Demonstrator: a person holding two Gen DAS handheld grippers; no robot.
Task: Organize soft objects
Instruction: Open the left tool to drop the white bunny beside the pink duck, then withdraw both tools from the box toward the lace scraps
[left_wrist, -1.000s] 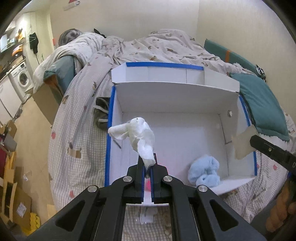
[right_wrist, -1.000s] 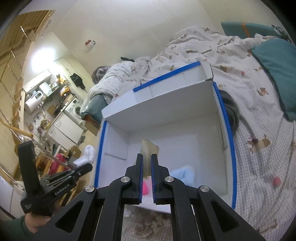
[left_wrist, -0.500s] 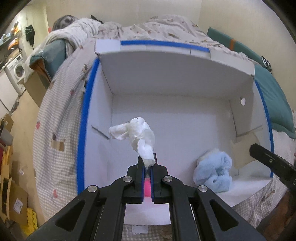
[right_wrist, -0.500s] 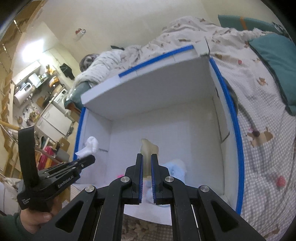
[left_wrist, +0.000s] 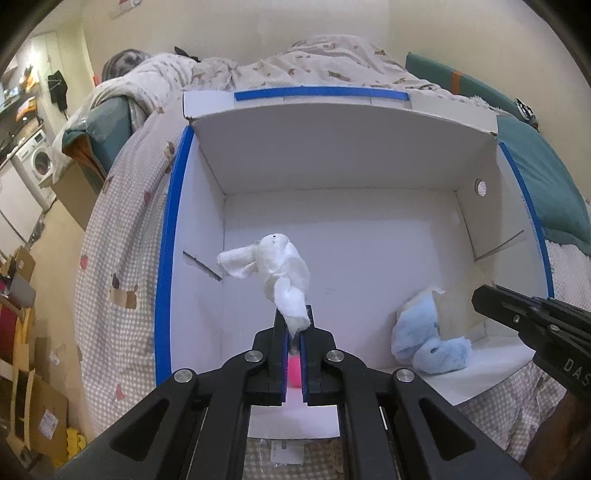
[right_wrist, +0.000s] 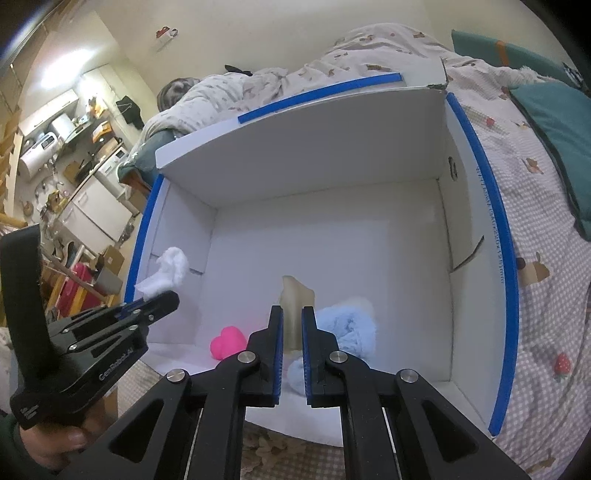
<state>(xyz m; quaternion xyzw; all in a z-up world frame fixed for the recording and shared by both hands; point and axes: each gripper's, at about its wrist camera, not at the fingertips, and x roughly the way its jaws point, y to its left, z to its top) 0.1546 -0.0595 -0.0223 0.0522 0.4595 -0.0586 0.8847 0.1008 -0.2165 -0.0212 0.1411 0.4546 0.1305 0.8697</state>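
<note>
The left gripper (left_wrist: 293, 325) is clamped tight on the lower end of a white soft toy (left_wrist: 275, 267), its two blue-lined fingers pressed nearly together with only the pinched cloth between them; the rest of the toy rises above the fingertips and flops to the left, over the inside of the white box (left_wrist: 332, 162). From the right wrist view the same toy (right_wrist: 168, 273) shows as a white lump sticking out past the tip of the left gripper (right_wrist: 162, 301), near the box's left wall, and a hand (right_wrist: 55, 443) wraps the handle below. The right gripper (right_wrist: 291, 317) is closed on a thin, pale beige piece (right_wrist: 293, 306) that stands upright between its pads; the jaws sit a little apart, kept so by the piece itself. In the left wrist view the right gripper (left_wrist: 484, 297) reaches in from the right edge, with the beige piece barely visible beside its tip. The box lies open on a checked bedspread (right_wrist: 535, 295), its rims edged in blue tape. On its floor rest a light blue fluffy toy (left_wrist: 428, 339), near the right front corner, and a pink heart-shaped toy (right_wrist: 227, 341), which lies toward the front left and shows in the left wrist view only as a pink patch (left_wrist: 294, 373) between the gripper fingers.
</note>
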